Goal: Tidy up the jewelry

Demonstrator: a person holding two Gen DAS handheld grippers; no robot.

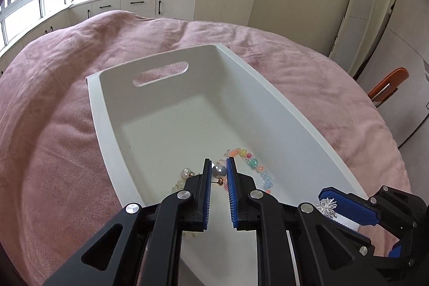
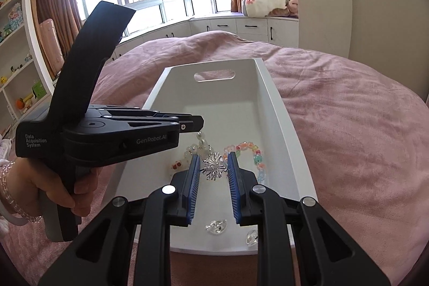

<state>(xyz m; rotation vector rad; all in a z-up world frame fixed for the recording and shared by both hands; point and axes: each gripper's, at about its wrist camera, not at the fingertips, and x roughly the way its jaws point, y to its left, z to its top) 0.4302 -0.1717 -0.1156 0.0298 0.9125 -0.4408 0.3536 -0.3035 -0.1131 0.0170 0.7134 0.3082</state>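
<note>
Between the blue pads of the left gripper (image 1: 219, 170) sat a pearl earring (image 1: 218, 171), its little gold post pointing back toward the handle; the jaws stood only a little apart, and the pearl seemed to touch both pads, though I could not be sure how firmly it was pinched. The right gripper (image 2: 213, 165) stood a bit wider, with a silver starburst brooch (image 2: 213, 167) caught between its fingers, the spikes apparently snagged on the pads. Both hung low over the near end of the white bin (image 1: 107, 109), which rested on the pink bedspread (image 1: 53, 125). Below them on the bin floor lay a coloured bead bracelet (image 1: 252, 162), a pale bead bracelet (image 1: 185, 174) and two clear glass pieces (image 2: 216, 226). To my eye the step was dropping these pieces in: I'd have eased each one down close to a bare patch of floor, then opened slowly, shaking the brooch free if its spikes clung, so nothing bounced out or tangled with the bracelets
</note>
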